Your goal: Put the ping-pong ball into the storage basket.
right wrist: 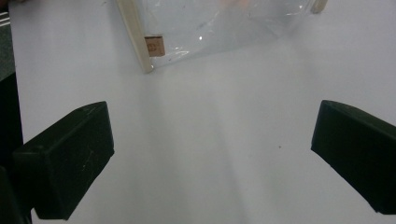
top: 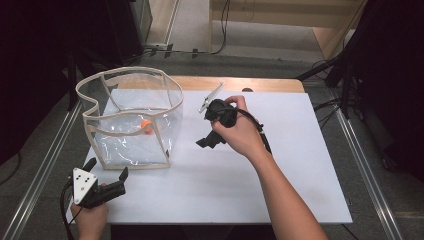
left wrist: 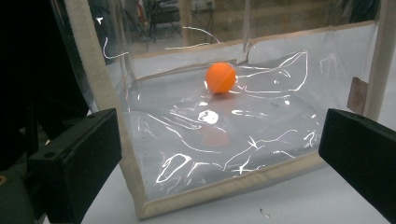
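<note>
A clear plastic bag [top: 131,115] with beige trim stands open-topped on the left of the white table. An orange ball [top: 146,124] lies on its floor. My left gripper [top: 106,169] sits at the table's front left corner, open, pointing at the bag's near wall. In the left gripper view the ball [left wrist: 221,77] shows through the clear wall [left wrist: 261,135], well beyond the gripper [left wrist: 219,140]. My right gripper [top: 209,142] hangs over the table's middle, right of the bag, tilted toward it. In the right gripper view it [right wrist: 212,140] is open over bare table, the bag's corner [right wrist: 144,46] ahead.
A thin clear plastic strip [top: 211,96] lies near the table's far edge, behind my right hand. The white sheet [top: 300,165] covers most of the table. Metal rails [top: 40,170] run along both sides, and cables lie on the floor beyond.
</note>
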`<state>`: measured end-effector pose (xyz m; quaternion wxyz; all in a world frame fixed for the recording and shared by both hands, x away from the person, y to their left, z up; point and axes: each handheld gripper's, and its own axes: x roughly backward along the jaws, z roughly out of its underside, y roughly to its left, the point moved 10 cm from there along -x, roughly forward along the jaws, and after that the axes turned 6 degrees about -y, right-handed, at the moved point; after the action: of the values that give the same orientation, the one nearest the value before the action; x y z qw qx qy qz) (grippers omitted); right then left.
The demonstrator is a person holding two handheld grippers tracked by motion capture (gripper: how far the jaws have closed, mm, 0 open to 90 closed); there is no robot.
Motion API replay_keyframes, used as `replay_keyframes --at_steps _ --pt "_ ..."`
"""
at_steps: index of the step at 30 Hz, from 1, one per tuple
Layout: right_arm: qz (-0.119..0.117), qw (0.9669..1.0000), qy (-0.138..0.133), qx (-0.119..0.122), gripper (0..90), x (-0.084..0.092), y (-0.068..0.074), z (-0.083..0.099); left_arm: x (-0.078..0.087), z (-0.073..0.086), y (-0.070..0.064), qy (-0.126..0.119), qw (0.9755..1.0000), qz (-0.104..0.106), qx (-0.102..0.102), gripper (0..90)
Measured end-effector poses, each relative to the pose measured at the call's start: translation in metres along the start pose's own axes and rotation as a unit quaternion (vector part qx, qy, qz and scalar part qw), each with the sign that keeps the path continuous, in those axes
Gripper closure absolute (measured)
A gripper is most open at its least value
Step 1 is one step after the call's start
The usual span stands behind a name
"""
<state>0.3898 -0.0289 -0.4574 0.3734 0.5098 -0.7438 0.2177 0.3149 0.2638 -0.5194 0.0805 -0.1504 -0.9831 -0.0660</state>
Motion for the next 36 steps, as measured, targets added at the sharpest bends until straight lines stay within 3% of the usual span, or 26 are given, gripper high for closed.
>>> replay_keyframes --at_steps 36 --pt "0.010 0.9996 -0.006 -0.025 0.0 -0.003 -0.008 0.056 0.000 0.000 -0.001 -0.001 1.0000 -0.001 -0.001 0.0"
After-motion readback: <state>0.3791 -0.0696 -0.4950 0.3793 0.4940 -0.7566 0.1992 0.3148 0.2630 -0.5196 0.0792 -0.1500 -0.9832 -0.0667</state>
